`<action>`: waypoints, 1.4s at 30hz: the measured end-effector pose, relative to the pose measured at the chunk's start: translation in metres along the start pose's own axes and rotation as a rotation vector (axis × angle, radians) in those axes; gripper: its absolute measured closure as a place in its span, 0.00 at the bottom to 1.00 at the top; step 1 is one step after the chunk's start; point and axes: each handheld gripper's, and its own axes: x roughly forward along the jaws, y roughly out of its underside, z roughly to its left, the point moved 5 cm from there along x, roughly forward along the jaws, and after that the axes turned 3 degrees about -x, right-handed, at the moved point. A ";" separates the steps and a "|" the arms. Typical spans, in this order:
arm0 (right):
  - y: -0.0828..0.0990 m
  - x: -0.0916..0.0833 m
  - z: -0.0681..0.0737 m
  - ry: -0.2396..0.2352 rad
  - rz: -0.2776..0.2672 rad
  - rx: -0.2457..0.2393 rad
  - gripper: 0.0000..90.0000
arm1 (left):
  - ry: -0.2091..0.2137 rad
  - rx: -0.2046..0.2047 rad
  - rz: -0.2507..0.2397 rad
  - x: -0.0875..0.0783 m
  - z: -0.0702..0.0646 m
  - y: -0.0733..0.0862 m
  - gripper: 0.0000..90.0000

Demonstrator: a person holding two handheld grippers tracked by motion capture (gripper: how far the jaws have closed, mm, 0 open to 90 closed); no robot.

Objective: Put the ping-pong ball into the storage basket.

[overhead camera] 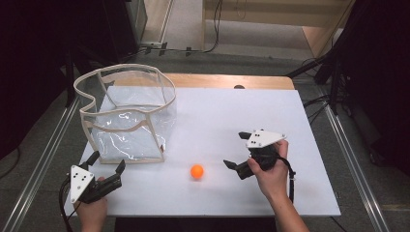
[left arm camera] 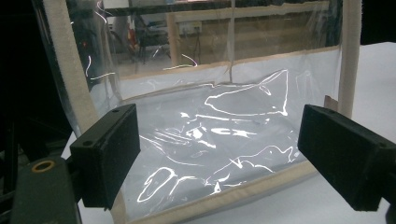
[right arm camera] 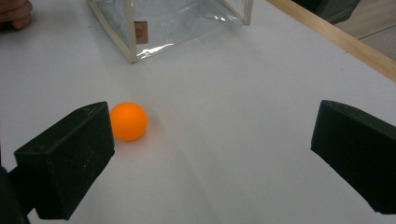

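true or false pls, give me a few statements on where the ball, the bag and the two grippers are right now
1. The orange ball lies inside the clear bag. False: it lies on the white table, outside the bag and apart from it.
2. The right hand-held gripper has its jaws open with nothing between them. True.
3. The bag stands upright with its top open. True.
4. The left hand-held gripper is shut on the bag's rim. False: its jaws stand apart in front of the bag's lower edge and grip nothing.
5. In the right gripper view the ball sits by one jaw, not yet between the two. True.
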 end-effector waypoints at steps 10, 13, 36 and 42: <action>-0.006 0.007 0.005 -0.027 0.018 -0.016 0.00 | -0.001 -0.002 -0.001 0.000 0.000 0.000 0.15; -0.007 0.009 0.007 -0.032 0.021 -0.021 0.00 | 0.000 -0.001 -0.001 0.000 0.000 0.000 0.15; -0.015 0.025 0.022 -0.080 0.064 -0.063 0.00 | 0.000 -0.001 -0.001 0.000 0.000 0.000 0.15; -0.016 0.028 0.025 -0.095 0.075 -0.069 0.00 | 0.000 -0.001 -0.001 0.000 0.000 0.000 0.15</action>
